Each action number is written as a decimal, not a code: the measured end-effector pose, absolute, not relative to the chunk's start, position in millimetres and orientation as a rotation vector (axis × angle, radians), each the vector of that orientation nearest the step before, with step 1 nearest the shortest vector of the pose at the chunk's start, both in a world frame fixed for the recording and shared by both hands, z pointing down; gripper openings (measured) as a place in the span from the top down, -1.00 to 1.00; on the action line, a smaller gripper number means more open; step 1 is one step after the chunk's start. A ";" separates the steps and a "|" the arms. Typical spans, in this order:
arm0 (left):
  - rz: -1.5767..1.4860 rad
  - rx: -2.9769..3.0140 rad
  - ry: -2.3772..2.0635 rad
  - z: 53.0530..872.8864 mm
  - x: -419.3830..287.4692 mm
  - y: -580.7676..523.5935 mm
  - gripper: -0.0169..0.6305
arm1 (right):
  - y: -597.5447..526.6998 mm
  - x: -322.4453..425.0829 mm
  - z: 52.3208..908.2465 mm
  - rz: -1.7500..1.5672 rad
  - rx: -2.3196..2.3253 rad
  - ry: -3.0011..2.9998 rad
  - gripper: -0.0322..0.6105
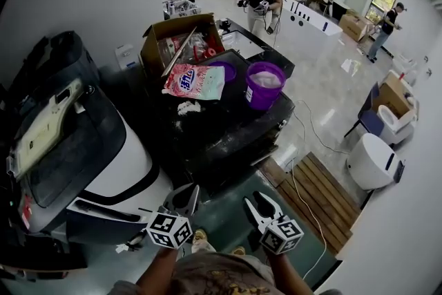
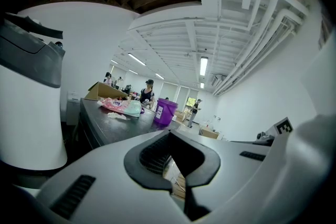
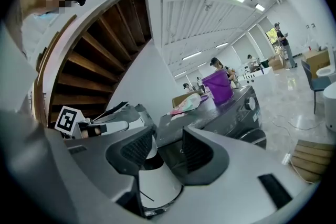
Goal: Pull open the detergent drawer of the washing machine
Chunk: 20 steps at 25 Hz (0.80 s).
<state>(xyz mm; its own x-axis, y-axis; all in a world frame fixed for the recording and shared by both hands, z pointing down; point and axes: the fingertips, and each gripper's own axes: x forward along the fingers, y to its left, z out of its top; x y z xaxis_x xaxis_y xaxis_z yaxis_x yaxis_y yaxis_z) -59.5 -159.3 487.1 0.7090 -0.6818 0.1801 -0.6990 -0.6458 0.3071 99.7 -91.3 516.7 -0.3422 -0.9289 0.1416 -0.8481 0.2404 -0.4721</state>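
The dark washing machine [image 1: 228, 128] stands ahead of me, its top loaded with things. In the right gripper view its front panel with a round knob [image 3: 251, 104] shows; I cannot make out the detergent drawer in any view. Both grippers hang low in front of the machine, apart from it. My left gripper [image 1: 185, 191] has its jaws together with nothing in them, and in its own view [image 2: 170, 137] only a slit of floor shows between the pads. My right gripper [image 1: 257, 199] is open and empty, with a clear gap between its pads [image 3: 168, 134].
On the machine's top lie a purple bucket [image 1: 264, 84], a pink detergent bag [image 1: 193, 81] and an open cardboard box [image 1: 181, 41]. A white and black appliance [image 1: 90, 148] stands close on the left. A wooden pallet [image 1: 321, 197] and a cable [image 1: 304, 176] lie right. People stand far back.
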 end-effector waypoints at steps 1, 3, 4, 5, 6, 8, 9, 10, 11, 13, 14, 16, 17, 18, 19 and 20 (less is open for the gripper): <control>0.069 2.562 -1.077 487.4 -59.7 -159.3 0.88 | -92.0 97.5 518.6 -0.719 -1.672 2.352 0.32; 0.073 2.559 -1.080 487.8 -60.9 -159.7 0.88 | -93.6 92.7 521.5 -0.731 -1.635 2.373 0.18; 0.074 2.556 -1.083 487.9 -62.1 -160.3 0.88 | -94.5 90.4 523.1 -0.743 -1.617 2.376 0.13; 0.074 2.554 -1.086 487.7 -63.4 -161.1 0.88 | -95.6 88.1 525.1 -0.757 -1.599 2.376 0.07; 0.073 2.553 -1.089 487.6 -64.5 -162.1 0.88 | -97.0 86.0 527.8 -0.772 -1.581 2.374 0.01; 0.072 2.551 -1.092 488.1 -65.9 -163.5 0.88 | -101.4 82.6 533.4 -0.810 -1.550 2.353 -0.12; 0.075 2.551 -1.094 488.7 -66.1 -163.8 0.88 | -104.3 81.2 535.8 -0.831 -1.538 2.334 -0.22; 0.079 2.552 -1.096 489.3 -66.0 -164.1 0.88 | -107.6 79.7 538.3 -0.850 -1.524 2.318 -0.32; 0.083 2.554 -1.099 489.7 -65.8 -164.4 0.88 | -110.7 77.9 541.0 -0.868 -1.508 2.308 -0.38; 0.093 2.557 -1.100 490.5 -65.2 -165.1 0.88 | -117.1 73.0 546.7 -0.899 -1.472 2.298 -0.42; 0.097 2.558 -1.099 491.2 -65.0 -165.6 0.88 | -120.7 69.8 548.9 -0.915 -1.452 2.293 -0.42; 0.106 2.560 -1.097 492.9 -65.3 -166.7 0.88 | -128.8 62.6 552.7 -0.950 -1.409 2.279 -0.42; 0.110 2.560 -1.097 493.9 -66.1 -167.3 0.88 | -133.0 59.8 556.5 -0.965 -1.396 2.278 -0.42; 0.115 2.558 -1.099 494.9 -67.3 -167.7 0.88 | -137.0 57.8 562.0 -0.978 -1.390 2.283 -0.42; 0.121 2.557 -1.104 495.8 -69.1 -168.1 0.88 | -141.2 56.1 567.4 -0.991 -1.382 2.286 -0.42; 0.127 2.558 -1.111 496.7 -71.1 -168.3 0.88 | -145.4 54.3 572.2 -1.007 -1.369 2.283 -0.42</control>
<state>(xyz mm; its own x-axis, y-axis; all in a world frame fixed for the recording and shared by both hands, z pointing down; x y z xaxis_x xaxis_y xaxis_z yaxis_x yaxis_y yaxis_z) -71.1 -168.3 496.7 0.6889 -0.6914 0.2177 -0.7227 -0.6322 0.2793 54.3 -145.4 572.2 -0.5038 -0.8581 0.0991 -0.6518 0.3024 -0.6955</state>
